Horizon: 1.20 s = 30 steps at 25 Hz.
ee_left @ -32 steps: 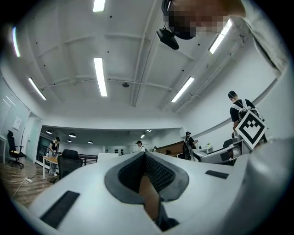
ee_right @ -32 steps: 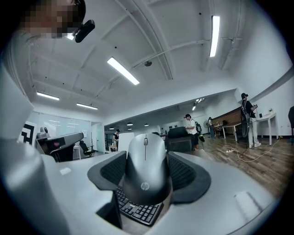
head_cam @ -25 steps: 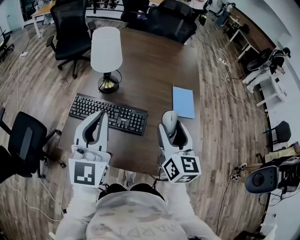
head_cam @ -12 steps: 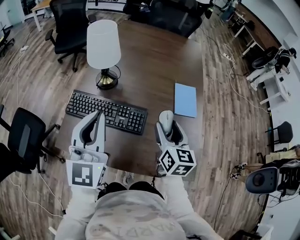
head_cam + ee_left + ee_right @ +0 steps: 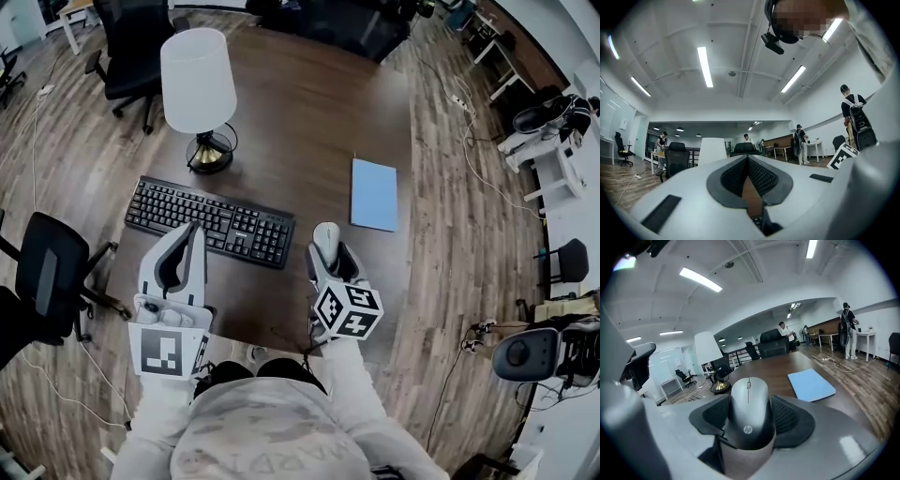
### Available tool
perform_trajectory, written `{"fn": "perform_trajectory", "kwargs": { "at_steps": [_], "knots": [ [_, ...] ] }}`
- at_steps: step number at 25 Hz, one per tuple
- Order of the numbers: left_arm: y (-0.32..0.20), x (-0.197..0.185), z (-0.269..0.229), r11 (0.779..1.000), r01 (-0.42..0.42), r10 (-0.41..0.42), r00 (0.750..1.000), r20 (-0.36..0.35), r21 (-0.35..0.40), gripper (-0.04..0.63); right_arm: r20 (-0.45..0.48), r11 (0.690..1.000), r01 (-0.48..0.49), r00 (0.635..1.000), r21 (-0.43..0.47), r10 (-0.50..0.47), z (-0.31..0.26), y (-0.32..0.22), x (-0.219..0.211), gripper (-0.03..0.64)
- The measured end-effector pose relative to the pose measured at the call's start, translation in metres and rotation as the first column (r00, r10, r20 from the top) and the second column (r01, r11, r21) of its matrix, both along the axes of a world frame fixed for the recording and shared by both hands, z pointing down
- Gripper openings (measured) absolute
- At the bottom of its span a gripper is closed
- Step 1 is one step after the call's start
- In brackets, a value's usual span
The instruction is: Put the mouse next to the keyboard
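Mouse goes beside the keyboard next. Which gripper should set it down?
Right. The right gripper is shut on the mouse, just off the right end of the keyboard. The left gripper is shut with nothing between its fingers, over the keyboard's near edge.

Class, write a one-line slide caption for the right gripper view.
Right gripper shut on a grey mouse, with a blue folder on the brown table beyond.
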<state>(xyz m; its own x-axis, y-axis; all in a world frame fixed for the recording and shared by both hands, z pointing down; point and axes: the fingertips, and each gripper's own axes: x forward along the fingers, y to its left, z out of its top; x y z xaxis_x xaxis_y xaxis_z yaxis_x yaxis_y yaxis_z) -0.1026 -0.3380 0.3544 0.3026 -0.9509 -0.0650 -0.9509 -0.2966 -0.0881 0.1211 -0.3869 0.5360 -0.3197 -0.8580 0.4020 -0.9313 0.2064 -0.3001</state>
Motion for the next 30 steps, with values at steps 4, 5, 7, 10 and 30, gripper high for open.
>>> {"fn": "perform_trajectory", "kwargs": {
  "at_steps": [4,5,7,10,30],
  "knots": [
    [-0.008,0.001,0.007,1.000,0.001,-0.001,1.000,0.004,-0.016,0.006,-0.010,0.999,-0.001,1.000,-0.053,0.001,0.023,-0.008,0.001,0.295],
    [-0.010,0.000,0.008,1.000,0.002,-0.002,1.000,0.005,-0.020,0.006,-0.014,0.998,-0.001,1.000,-0.065,0.000,0.028,-0.010,0.001,0.295],
    [-0.013,-0.002,0.011,1.000,0.008,-0.008,1.000,0.007,-0.028,0.006,-0.021,0.996,-0.001,1.000,-0.089,-0.001,0.038,-0.013,0.001,0.295],
    [-0.017,-0.006,0.014,0.999,0.019,-0.018,1.000,0.010,-0.039,0.006,-0.038,0.992,0.000,0.999,-0.126,-0.005,0.055,-0.018,0.000,0.295],
    [-0.027,-0.026,0.034,0.992,0.087,-0.084,0.996,0.035,-0.092,0.006,-0.156,0.953,-0.016,0.987,-0.304,-0.033,0.131,-0.037,0.000,0.296]
  ]
}}
